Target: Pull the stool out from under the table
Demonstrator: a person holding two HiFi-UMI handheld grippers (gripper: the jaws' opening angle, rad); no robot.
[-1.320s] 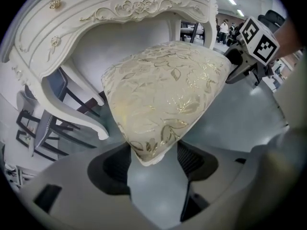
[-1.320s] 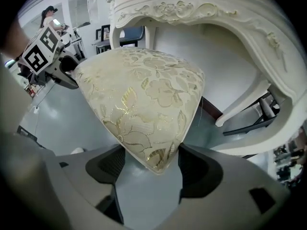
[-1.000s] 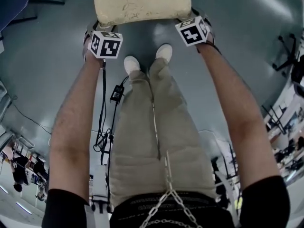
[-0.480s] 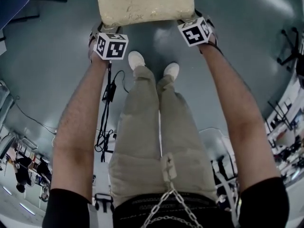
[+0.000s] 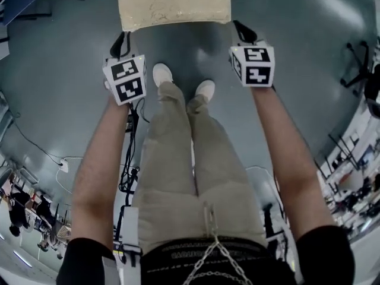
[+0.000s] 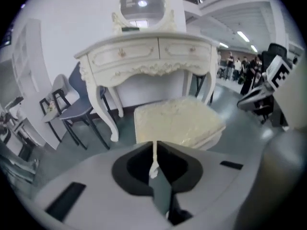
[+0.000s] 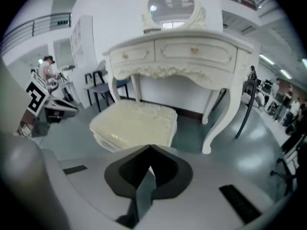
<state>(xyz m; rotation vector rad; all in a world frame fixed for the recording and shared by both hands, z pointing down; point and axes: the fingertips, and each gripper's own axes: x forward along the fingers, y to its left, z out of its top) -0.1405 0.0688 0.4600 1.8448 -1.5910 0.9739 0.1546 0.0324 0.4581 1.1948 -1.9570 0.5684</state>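
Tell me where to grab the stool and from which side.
Grip the stool by the seat's left and right edges, near the front corners, coming from the open floor side. The seat is a flat rectangle with both sides free; the table blocks the far side.

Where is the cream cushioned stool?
The cream cushioned stool sits top centre in head view, ahead of the white shoes, in front of the white dressing table.
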